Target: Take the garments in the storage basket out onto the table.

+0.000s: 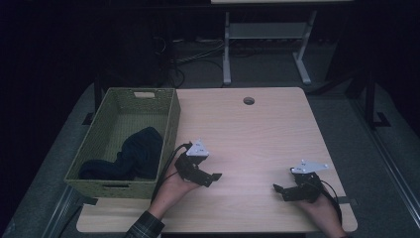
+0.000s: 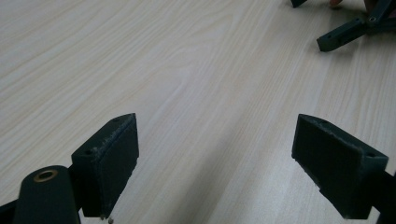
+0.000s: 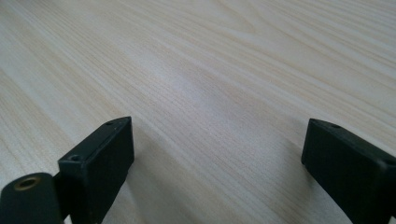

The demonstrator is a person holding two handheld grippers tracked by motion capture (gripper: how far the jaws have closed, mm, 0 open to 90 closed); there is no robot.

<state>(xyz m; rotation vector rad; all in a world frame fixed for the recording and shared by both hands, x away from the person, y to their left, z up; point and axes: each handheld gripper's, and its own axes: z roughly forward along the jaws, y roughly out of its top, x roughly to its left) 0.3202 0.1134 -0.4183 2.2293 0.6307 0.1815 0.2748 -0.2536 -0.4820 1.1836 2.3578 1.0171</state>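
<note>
right hand (image 1: 324, 218) cut off (bottom edge), basket's (image 1: 171, 119) dark cloth (image 1: 133, 156) indistinct

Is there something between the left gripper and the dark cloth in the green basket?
Yes. The basket's right wall stands between the left gripper and the dark cloth, which lies inside the green basket. The gripper, jaws open, sits low over the table just right of that wall, so it would probably have to go over the rim.

Two handheld black grippers, plaid sleeve on the left arm.
Left gripper (image 1: 210, 177) and right gripper (image 1: 278, 189): black frames, grey three-cornered top plates, black trailing cables; blocky flat pads (image 2: 112, 161), small screw holes, brass bushing at 7 o'clock. Plaid sleeve (image 1: 146, 225), dark checks.
</note>
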